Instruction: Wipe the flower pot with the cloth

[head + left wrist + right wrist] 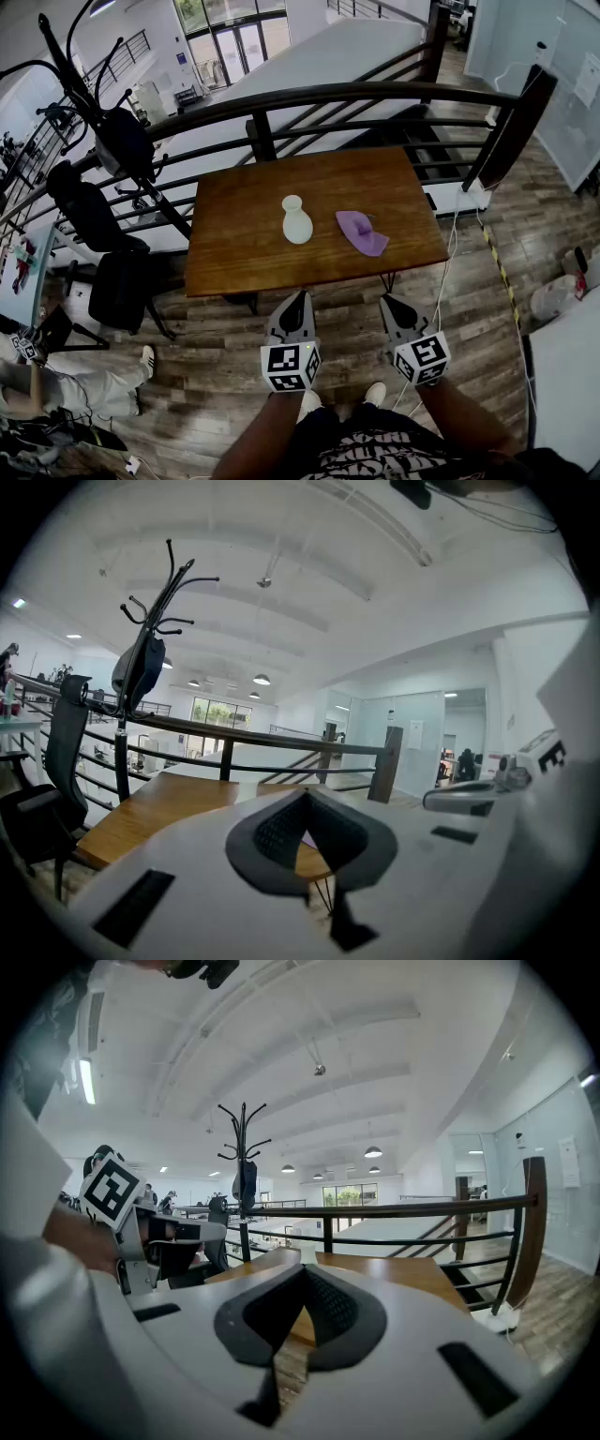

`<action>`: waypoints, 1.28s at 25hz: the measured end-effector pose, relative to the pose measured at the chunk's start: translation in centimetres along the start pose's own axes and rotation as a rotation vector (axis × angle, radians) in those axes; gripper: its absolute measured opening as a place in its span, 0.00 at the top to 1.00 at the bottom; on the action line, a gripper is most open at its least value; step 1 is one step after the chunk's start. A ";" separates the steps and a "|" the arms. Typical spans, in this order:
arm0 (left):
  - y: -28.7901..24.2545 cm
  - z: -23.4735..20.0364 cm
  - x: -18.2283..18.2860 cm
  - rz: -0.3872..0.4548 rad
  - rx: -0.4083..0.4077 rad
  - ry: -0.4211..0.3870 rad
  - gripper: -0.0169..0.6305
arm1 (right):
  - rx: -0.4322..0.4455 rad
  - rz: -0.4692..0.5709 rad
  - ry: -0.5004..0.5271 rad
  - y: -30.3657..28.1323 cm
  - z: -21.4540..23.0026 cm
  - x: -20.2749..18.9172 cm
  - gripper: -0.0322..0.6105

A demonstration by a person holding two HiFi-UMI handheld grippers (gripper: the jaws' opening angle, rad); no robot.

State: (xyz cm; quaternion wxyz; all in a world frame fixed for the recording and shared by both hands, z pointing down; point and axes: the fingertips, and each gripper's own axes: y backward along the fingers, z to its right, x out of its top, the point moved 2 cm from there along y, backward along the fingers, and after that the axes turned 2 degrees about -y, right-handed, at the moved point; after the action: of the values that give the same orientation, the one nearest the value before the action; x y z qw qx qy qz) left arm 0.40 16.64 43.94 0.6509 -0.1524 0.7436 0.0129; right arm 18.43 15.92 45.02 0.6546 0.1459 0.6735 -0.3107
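Observation:
A small white flower pot (297,221) stands upright near the middle of the brown wooden table (244,253). A crumpled purple cloth (362,232) lies on the table just to the pot's right, apart from it. Both grippers hang over the floor in front of the table's near edge, short of the pot and the cloth. My left gripper (299,297) points at the table with its jaws together and nothing in them. My right gripper (387,301) is beside it, also shut and empty. The tabletop (159,803) lies ahead of the closed tips in the left gripper view, and likewise (412,1274) in the right gripper view.
A dark metal railing (328,98) runs behind the table. A black coat rack (103,103) and black chairs (117,281) stand to the left. A white cable (448,253) trails down the floor on the right. Another person's legs (75,389) are at lower left.

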 end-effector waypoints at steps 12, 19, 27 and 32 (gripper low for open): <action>0.5 -2.5 0.9 0.000 -0.058 -0.005 0.97 | -0.033 -0.009 -0.009 -2.3 -2.6 0.2 0.95; 1.4 -5.3 -0.4 -0.049 -0.096 0.008 0.97 | -0.038 -0.030 -0.074 -3.6 -5.3 -0.4 0.95; 0.2 -7.9 -1.7 -0.076 -0.129 0.032 0.97 | -0.064 -0.083 -0.048 -5.0 -7.3 -1.7 0.95; -2.9 -8.9 -2.5 -0.103 -0.138 0.032 0.97 | -0.080 -0.101 -0.066 -7.8 -5.4 -2.1 0.95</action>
State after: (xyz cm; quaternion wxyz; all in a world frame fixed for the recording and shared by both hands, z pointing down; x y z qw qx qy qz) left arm -7.23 12.40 48.25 0.6267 -0.2351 0.7424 0.0283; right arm 9.66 13.74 48.52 0.6654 0.0752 0.6697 -0.3211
